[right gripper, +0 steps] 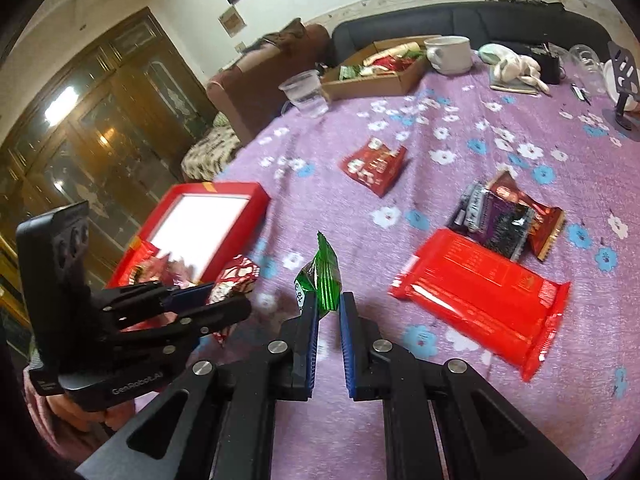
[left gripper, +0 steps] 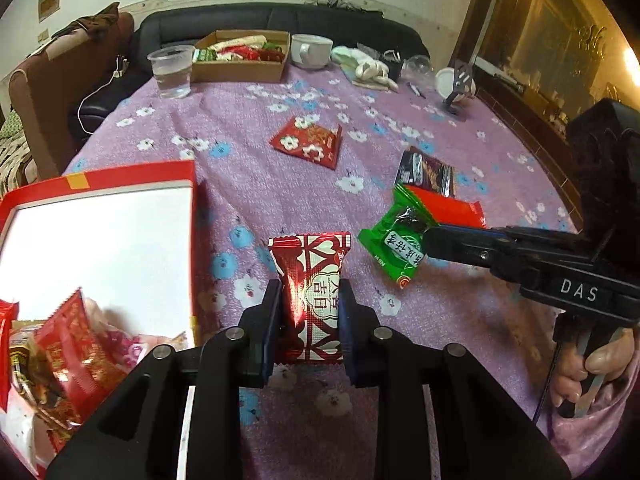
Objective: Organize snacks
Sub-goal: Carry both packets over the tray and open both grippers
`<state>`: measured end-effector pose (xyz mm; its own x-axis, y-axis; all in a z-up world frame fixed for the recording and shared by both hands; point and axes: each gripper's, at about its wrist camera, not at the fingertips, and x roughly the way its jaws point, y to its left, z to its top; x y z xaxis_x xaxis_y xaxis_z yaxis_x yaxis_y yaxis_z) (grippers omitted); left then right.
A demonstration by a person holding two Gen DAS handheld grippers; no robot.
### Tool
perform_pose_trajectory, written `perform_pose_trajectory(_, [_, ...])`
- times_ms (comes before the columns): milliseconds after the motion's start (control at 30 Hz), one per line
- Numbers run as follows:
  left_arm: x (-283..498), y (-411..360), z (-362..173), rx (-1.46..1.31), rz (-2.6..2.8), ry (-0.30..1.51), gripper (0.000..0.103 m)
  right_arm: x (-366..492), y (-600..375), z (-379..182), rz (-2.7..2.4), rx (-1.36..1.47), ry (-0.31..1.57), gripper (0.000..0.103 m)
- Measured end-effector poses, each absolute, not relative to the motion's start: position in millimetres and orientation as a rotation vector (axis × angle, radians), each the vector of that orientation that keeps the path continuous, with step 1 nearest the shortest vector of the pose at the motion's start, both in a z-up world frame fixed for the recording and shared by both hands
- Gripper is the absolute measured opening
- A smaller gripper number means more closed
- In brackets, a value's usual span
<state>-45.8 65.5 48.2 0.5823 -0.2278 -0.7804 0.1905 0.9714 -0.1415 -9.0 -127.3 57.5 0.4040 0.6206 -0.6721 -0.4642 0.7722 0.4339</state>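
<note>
A red-and-white patterned candy packet point(left gripper: 316, 296) is held upright between the nearly closed pads of the left gripper point(left gripper: 309, 300), just beside the red gift box point(left gripper: 132, 174) with a white interior, in whose near corner red snack packets point(left gripper: 72, 344) are piled. A green candy packet point(right gripper: 320, 276) is pinched by one edge in the closed right gripper point(right gripper: 329, 312) above the purple flowered tablecloth point(right gripper: 460, 128). Farther out, a large red wafer bar point(right gripper: 480, 296), a dark purple packet point(right gripper: 496, 220) and a small red packet point(right gripper: 376, 164) are seen lying on the cloth, and a brown cardboard tray point(left gripper: 240, 70) of sweets, a clear plastic cup point(left gripper: 170, 70) and a white mug point(left gripper: 310, 50) are set at the far edge.
</note>
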Motion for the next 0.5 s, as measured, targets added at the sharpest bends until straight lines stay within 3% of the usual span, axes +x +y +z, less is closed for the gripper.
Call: perform_pose_trajectory(500, [-95.4, 175.3, 75.7, -0.086, -0.031, 0.792, 0.024, -14.9, -18.7, 73.2, 0.835, 0.255, 0.963, 0.010])
